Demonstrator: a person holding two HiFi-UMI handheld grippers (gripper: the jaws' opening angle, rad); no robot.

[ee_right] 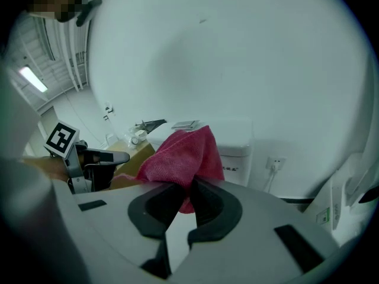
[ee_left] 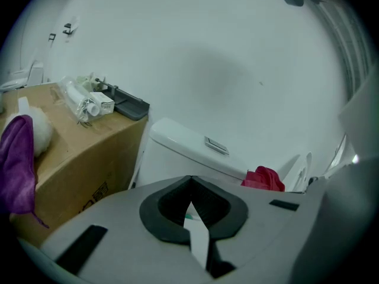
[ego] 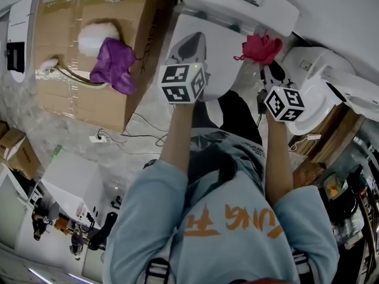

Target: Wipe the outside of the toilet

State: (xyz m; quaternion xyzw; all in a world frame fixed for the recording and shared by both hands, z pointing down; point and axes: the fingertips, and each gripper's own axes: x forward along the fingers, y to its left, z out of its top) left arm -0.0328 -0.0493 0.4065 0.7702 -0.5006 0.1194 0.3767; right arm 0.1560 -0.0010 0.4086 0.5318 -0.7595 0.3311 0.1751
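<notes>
Right gripper [ee_right: 188, 185] is clamped on the red cloth [ee_right: 183, 155]. The jaws are pinched shut low on the fabric, and most of it is bunched up above the tips. Left gripper [ee_left: 190, 185] has its jaws pressed together with nothing between them. The toilet [ego: 228, 37] sits straight ahead with the lid down and the tank [ego: 237, 5] behind it. The cloth is held over the lid's right-hand edge, near the tank. Whether it's actually touching the porcelain can't be told.

Looks like the wiping proper hasn't been started yet. To get it done well, the loose wad should be pressed flat so that fabric, not jaw tips, meets the surface. Long overlapping strokes are probably best: tank top first, then lid, then down the sides, so grime gets carried downward. Only a small pinch of cloth is held, so it could be pulled free by a hard drag, and light pressure is advised. The lid could be steadied with the empty left gripper.

On views: the layout from above is only given by the head view, with a cardboard box [ego: 89, 52] to the left of the toilet and a purple cloth [ego: 112, 64] lying on it. The tank's front face is shown by the gripper views instead. A wall socket [ee_right: 275, 160] is picked up by the right gripper view alone.
</notes>
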